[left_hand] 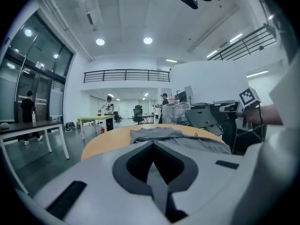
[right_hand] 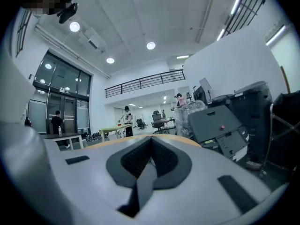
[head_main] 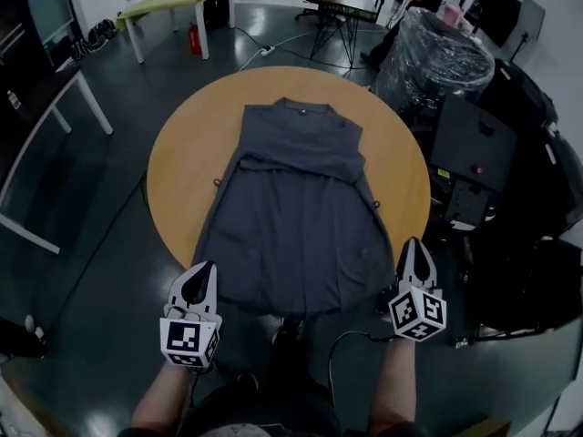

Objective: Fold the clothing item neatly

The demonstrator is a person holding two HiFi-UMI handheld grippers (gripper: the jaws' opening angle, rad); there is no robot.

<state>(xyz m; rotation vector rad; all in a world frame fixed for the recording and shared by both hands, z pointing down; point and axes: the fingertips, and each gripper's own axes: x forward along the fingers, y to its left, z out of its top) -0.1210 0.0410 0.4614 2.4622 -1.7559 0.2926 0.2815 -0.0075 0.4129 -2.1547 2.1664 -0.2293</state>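
A dark grey sleeveless garment (head_main: 296,198) lies flat on a round wooden table (head_main: 182,171), collar at the far side and hem hanging over the near edge. My left gripper (head_main: 202,276) is at the hem's left corner, and my right gripper (head_main: 412,248) at its right corner. In the left gripper view the jaws (left_hand: 153,146) are closed with a thin grey strip of cloth pinched between them, and the garment (left_hand: 159,134) stretches away ahead. The right gripper view shows the same: closed jaws (right_hand: 151,144) with a grey strip in the gap.
A plastic-wrapped bundle (head_main: 437,57) and a black machine (head_main: 474,148) stand close to the table's right side. A white table frame (head_main: 55,107) is at the left, a green table (head_main: 173,3) further back. Cables lie on the dark floor near my feet.
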